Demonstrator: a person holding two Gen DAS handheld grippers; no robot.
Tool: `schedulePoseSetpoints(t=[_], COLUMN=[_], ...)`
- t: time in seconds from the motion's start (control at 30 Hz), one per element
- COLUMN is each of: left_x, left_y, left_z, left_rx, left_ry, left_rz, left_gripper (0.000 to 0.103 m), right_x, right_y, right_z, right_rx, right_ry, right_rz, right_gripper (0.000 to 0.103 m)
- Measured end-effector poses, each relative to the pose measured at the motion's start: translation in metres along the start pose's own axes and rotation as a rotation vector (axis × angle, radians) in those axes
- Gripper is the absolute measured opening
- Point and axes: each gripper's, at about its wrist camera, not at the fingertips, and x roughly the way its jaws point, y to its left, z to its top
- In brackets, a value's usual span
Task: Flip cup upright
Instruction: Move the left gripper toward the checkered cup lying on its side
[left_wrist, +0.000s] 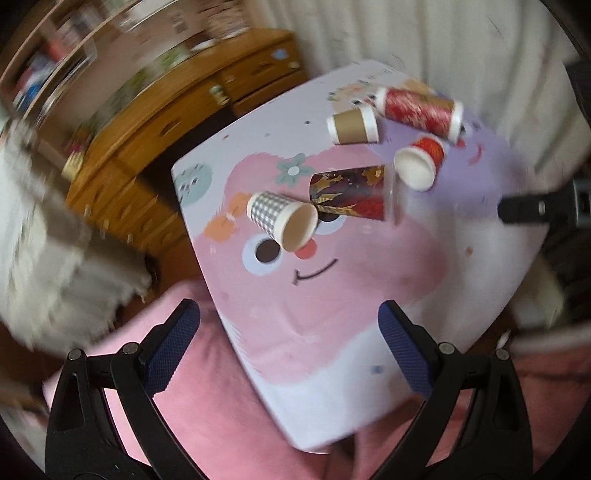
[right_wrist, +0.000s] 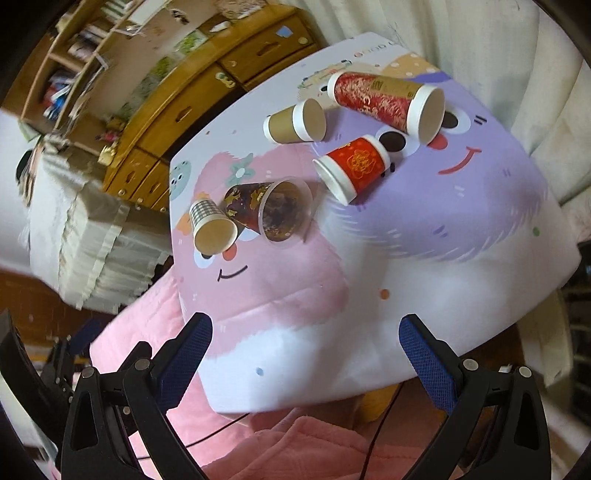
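Observation:
Several paper cups lie on their sides on a small cartoon-printed table (left_wrist: 332, 295) (right_wrist: 406, 258). A grey checked cup (left_wrist: 282, 219) (right_wrist: 211, 225) lies nearest, mouth toward me. Beside it lies a dark patterned clear cup (left_wrist: 349, 194) (right_wrist: 269, 212). A small red cup (left_wrist: 421, 162) (right_wrist: 352, 168), a brown cup (left_wrist: 354, 123) (right_wrist: 293, 122) and a tall red cup (left_wrist: 421, 110) (right_wrist: 388, 99) lie farther back. My left gripper (left_wrist: 290, 345) is open and empty over the near table edge. My right gripper (right_wrist: 306, 360) is open and empty over the near edge.
A wooden dresser (left_wrist: 177, 110) (right_wrist: 207, 92) stands left of the table. A stack of white bedding (right_wrist: 96, 251) is at the left. Pink quilt (left_wrist: 207, 406) (right_wrist: 295, 443) lies under the grippers. White curtains (right_wrist: 498, 55) hang behind the table.

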Motion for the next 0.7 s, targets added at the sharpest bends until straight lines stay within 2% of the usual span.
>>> schedulePoseSetpoints(t=[0.2, 0.37, 0.57, 0.7], left_x=[0.041, 0.079, 0.130, 0.163], left_y=[0.020, 0.018, 0.012, 0.009], left_z=[0.015, 0.020, 0.021, 0.020], left_rx=[0.336, 0.606, 0.872, 1.040], left_ry=[-0.012, -0.009, 0.007, -0.013], left_rz=[-0.048, -0.102, -0.156, -0.154], left_gripper=[0.096, 0.096, 0.096, 0.096], right_x=[0.028, 0.045, 0.056, 0.061], right_y=[0.024, 0.037, 0.039, 0.034], right_z=[-0.002, -0.004, -0.012, -0.019], right_rx=[0.095, 0.159, 0.217, 0.253], right_ry=[0.001, 0.006, 0.021, 0.038], right_rz=[-0.038, -0.082, -0.138, -0.173], right_gripper=[0.103, 0.103, 0.103, 0.103])
